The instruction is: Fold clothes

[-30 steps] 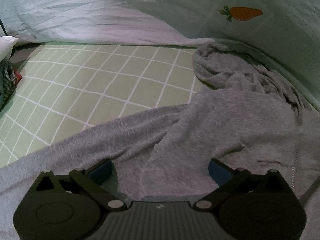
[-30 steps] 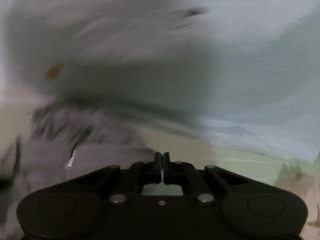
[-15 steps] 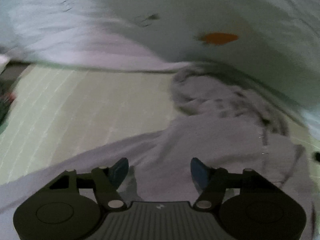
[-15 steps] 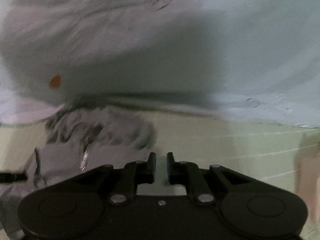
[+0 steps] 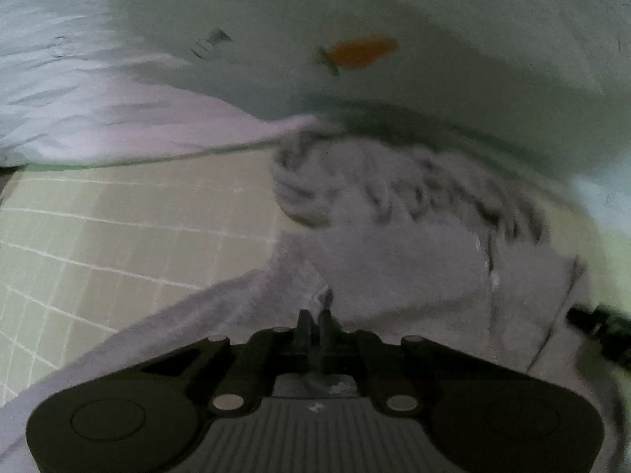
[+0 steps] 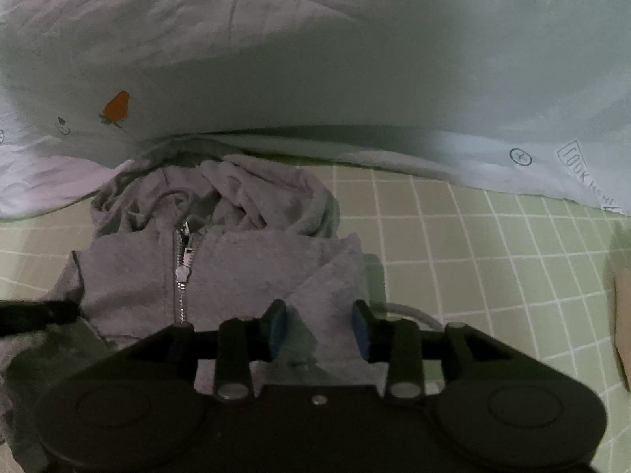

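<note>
A grey zip-up hoodie [image 5: 394, 260] lies spread on a green checked bed sheet [image 5: 118, 244], its hood bunched at the far end. My left gripper [image 5: 314, 315] is shut on a pinch of the hoodie's fabric near its left shoulder. In the right wrist view the hoodie [image 6: 244, 260] shows its metal zipper [image 6: 182, 268]. My right gripper [image 6: 319, 329] is open, its blue pads either side of the hoodie's right shoulder edge, just above the cloth.
A pale quilt [image 5: 394, 90] with a carrot print [image 5: 361, 52] is heaped along the far side, also in the right wrist view [image 6: 315, 71]. A white drawstring [image 6: 410, 311] lies by my right gripper. The left gripper's tip [image 6: 35, 313] shows at the left edge.
My left gripper has closed from wide open onto the hoodie's fabric. My right gripper has opened from shut and dropped down over the hoodie's right shoulder.
</note>
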Demonstrator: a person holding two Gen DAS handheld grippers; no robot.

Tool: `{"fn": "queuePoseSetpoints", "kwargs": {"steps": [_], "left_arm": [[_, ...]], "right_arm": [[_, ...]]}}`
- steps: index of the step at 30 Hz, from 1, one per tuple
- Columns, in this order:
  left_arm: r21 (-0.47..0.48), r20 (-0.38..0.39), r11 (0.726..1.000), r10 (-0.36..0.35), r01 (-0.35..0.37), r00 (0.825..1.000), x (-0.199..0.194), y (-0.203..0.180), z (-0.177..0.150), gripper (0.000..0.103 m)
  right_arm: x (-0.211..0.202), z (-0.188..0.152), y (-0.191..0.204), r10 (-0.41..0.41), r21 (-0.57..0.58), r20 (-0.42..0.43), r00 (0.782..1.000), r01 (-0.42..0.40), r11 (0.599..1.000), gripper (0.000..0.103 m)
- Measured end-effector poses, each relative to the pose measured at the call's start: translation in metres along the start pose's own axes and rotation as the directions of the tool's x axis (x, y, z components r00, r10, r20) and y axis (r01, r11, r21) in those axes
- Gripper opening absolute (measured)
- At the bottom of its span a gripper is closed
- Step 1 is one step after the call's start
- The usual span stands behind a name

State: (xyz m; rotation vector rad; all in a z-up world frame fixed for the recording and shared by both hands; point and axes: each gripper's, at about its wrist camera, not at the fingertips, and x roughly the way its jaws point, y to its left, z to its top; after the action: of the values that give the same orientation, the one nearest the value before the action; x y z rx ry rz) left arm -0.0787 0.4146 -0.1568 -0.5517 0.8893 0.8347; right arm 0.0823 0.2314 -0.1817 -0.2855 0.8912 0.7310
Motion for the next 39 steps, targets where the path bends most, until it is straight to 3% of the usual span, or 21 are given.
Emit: {"fn": "queuePoseSetpoints", "kwargs": {"steps": [2, 5, 9, 14, 19, 27, 30, 33, 34, 35, 39], "left_arm": [[-0.097, 0.055, 0.995, -0.010, 0.015, 0.998, -0.020, 0.022, 0.014, 0.004], [-0.266, 0.115, 0.964, 0.043, -0.011, 0.992, -0.039, 0.068, 0.033, 0.003], [-0.378, 0.072, 0.925, 0.068, -0.036, 0.995, -0.027, 0.105, 0.034, 0.003], [-0.386, 0.046, 0.921, 0.079, -0.055, 0.996, -0.017, 0.102, 0.024, 0.003], [-0.390, 0.039, 0.919, 0.076, -0.055, 0.996, -0.016, 0.105, 0.020, 0.004], [-0.391, 0.021, 0.918, 0.081, -0.066, 0.996, -0.012, 0.107, 0.012, 0.004], [-0.393, 0.020, 0.917, 0.079, -0.065, 0.997, -0.012, 0.108, 0.012, 0.004], [-0.397, 0.021, 0.916, 0.074, -0.060, 0.997, -0.013, 0.109, 0.011, 0.004], [-0.397, 0.021, 0.916, 0.074, -0.060, 0.997, -0.013, 0.109, 0.011, 0.004], [-0.396, 0.020, 0.916, 0.076, -0.062, 0.997, -0.013, 0.109, 0.011, 0.004], [-0.404, 0.016, 0.912, 0.075, -0.063, 0.997, -0.013, 0.110, 0.009, 0.004]], "right_arm": [[-0.001, -0.001, -0.001, -0.012, -0.008, 0.002, 1.000, 0.012, 1.000, 0.038], [-0.003, -0.002, -0.003, -0.034, -0.021, 0.006, 0.999, 0.034, 0.999, 0.039], [-0.008, -0.003, 0.001, -0.041, -0.037, 0.038, 0.998, 0.042, 0.998, 0.039], [-0.014, 0.000, 0.021, 0.020, -0.119, 0.094, 0.995, -0.009, 0.993, 0.042], [-0.003, 0.002, 0.039, 0.095, -0.208, 0.062, 0.994, -0.081, 0.975, 0.047], [-0.008, -0.006, 0.071, 0.274, -0.408, -0.014, 0.962, -0.256, 0.876, 0.043], [0.003, -0.010, 0.083, 0.280, -0.455, -0.088, 0.956, -0.289, 0.842, 0.042], [0.012, -0.013, 0.085, 0.273, -0.469, -0.104, 0.956, -0.289, 0.834, 0.042], [0.013, -0.012, 0.084, 0.284, -0.466, -0.104, 0.953, -0.298, 0.833, 0.031], [0.014, -0.011, 0.082, 0.294, -0.463, -0.104, 0.950, -0.308, 0.831, 0.004], [0.003, 0.008, 0.072, 0.310, -0.431, -0.005, 0.951, -0.282, 0.857, 0.001]]}}
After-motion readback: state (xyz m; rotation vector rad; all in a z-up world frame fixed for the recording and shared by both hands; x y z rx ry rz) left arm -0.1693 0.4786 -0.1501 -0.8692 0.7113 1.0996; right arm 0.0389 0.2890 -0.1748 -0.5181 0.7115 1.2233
